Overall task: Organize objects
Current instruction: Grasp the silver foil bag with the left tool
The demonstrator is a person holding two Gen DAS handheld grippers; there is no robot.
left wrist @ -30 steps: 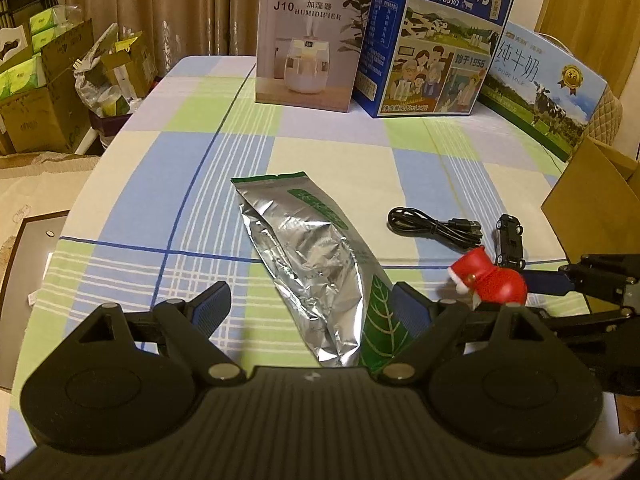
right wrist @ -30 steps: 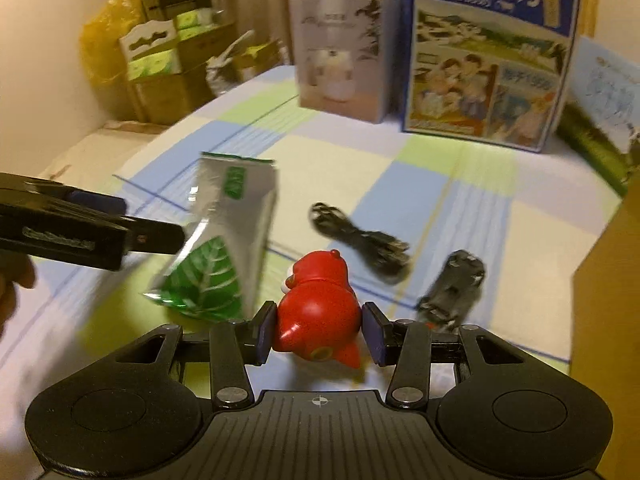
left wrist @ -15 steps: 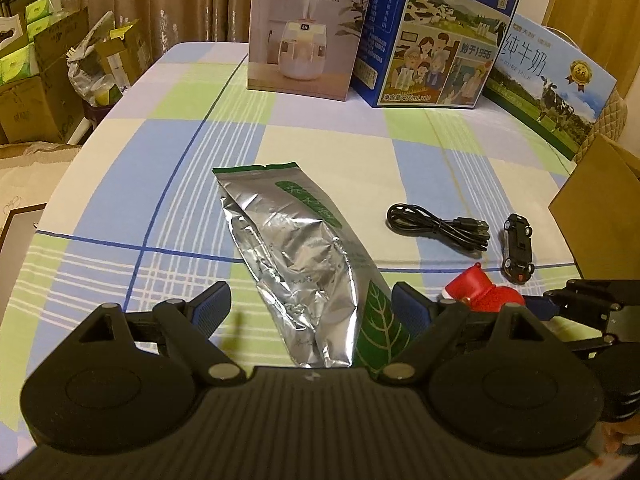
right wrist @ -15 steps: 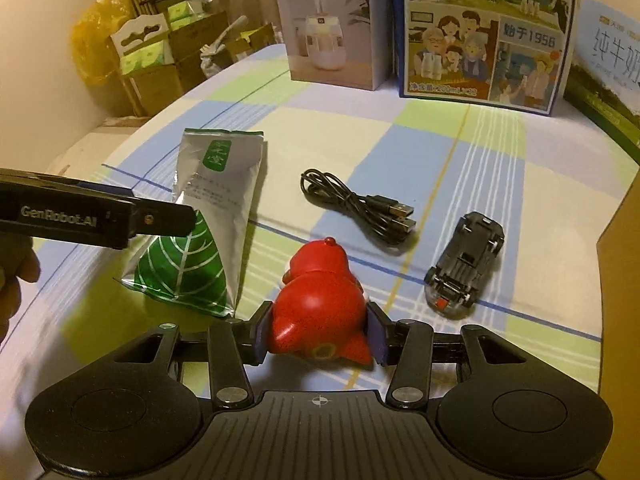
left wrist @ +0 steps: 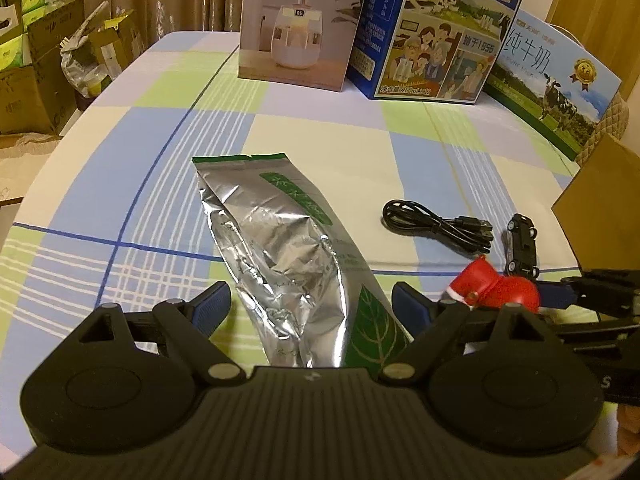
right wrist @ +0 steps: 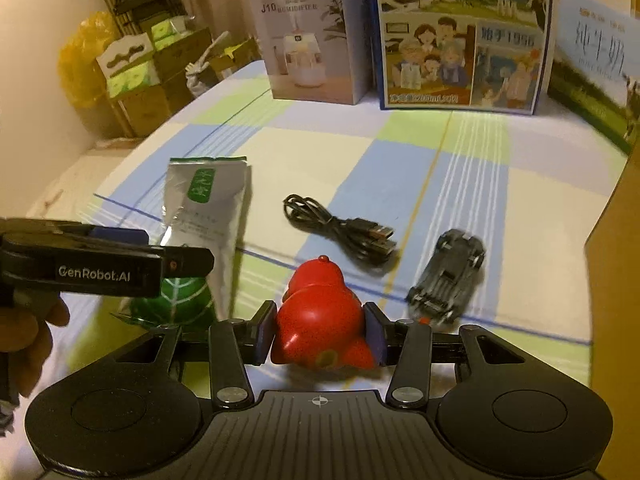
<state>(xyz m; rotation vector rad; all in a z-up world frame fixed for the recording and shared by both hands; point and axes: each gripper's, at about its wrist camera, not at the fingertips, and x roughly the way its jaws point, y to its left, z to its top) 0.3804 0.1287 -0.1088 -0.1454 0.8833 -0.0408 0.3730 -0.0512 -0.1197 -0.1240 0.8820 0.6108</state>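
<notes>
A silver foil pouch (left wrist: pixel 288 256) with a green leaf print lies lengthwise on the checked tablecloth, its near end between the wide-apart fingers of my left gripper (left wrist: pixel 310 308), which stands open. My right gripper (right wrist: pixel 320 334) is shut on a red toy figure (right wrist: pixel 320 320), which also shows at the right of the left wrist view as the red toy (left wrist: pixel 496 290). A coiled black USB cable (right wrist: pixel 340 230) and a small dark toy car (right wrist: pixel 448 276) lie just beyond the toy. From the right wrist view, the left gripper (right wrist: pixel 108 264) is seen side-on over the foil pouch (right wrist: pixel 208 208).
A humidifier box (left wrist: pixel 298 24) and two milk cartons (left wrist: pixel 440 28) stand along the table's far edge. A brown cardboard box (left wrist: pixel 600 208) sits at the right. Cardboard boxes and bags (left wrist: pixel 36 64) crowd the floor to the left. A hand (right wrist: pixel 28 340) holds the left gripper.
The left gripper has moved forward over the pouch's near end, still open. The right gripper, still shut on the red toy, has moved in closer to the cable and the car.
</notes>
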